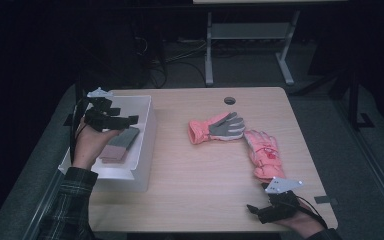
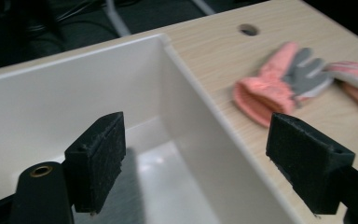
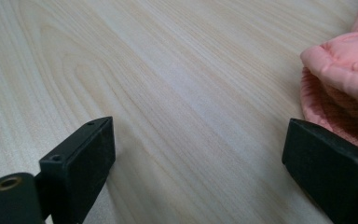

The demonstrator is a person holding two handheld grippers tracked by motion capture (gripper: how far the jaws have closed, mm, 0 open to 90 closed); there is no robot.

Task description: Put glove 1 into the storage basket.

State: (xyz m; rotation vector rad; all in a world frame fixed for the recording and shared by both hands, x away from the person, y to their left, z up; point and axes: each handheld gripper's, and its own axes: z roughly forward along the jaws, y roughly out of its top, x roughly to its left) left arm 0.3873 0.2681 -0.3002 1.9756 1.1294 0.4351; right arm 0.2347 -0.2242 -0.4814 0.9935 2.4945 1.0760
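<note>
The left gripper (image 1: pixel 111 116) hung with jaws spread and empty above the white bin (image 1: pixel 145 134); a grey-and-pink glove, or so it seemed in the dim high view, (image 1: pixel 120 145) lay in the bin just below it, long axis running toward the far wall. The left gripper view showed bare bin floor (image 2: pixel 168 186) instead. The right gripper (image 1: pixel 260 210), also spread and empty, rested beside a pink glove's cuff (image 3: pixel 342 84).

White bin (image 1: pixel 141 150), pink-and-grey gloves (image 1: pixel 216 128), seemingly grey-and-mauve mitten (image 1: pixel 120 144), pale woodgrain table (image 1: pixel 205 175), plaid sleeve (image 1: pixel 70 205)
</note>
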